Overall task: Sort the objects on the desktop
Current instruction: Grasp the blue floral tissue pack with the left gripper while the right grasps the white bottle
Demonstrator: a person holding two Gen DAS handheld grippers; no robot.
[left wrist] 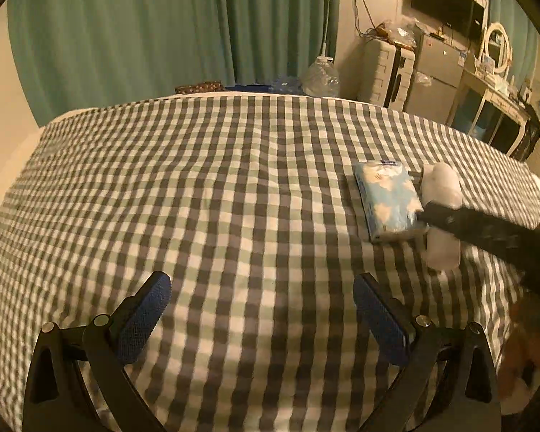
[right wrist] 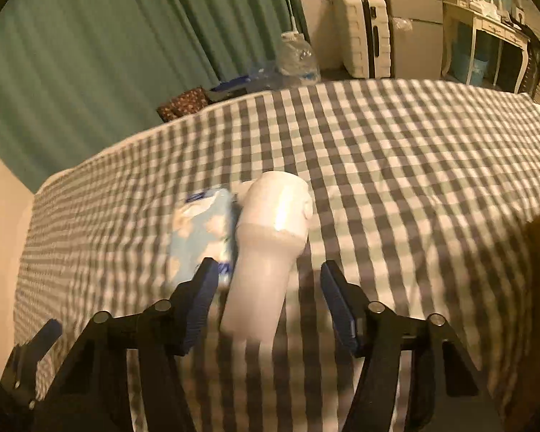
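A white plastic bottle (right wrist: 266, 252) lies on its side on the checked cloth (right wrist: 414, 180), tight against a blue-and-white tissue pack (right wrist: 201, 234) on its left. My right gripper (right wrist: 266, 280) is open, its fingers on either side of the bottle's lower body, with a gap on the right side. In the left wrist view the tissue pack (left wrist: 388, 198) and the bottle (left wrist: 442, 212) lie at the right, with the right gripper's black finger (left wrist: 450, 219) across them. My left gripper (left wrist: 261, 298) is open and empty above bare cloth (left wrist: 198, 180), well left of both objects.
Beyond the far edge are a green curtain (left wrist: 126, 28), a patterned box (right wrist: 183, 102) and a large clear water bottle (right wrist: 298, 57). A white suitcase (right wrist: 363, 36), a small fridge (right wrist: 417, 21) and a white shelf unit (right wrist: 486, 43) stand at the back right.
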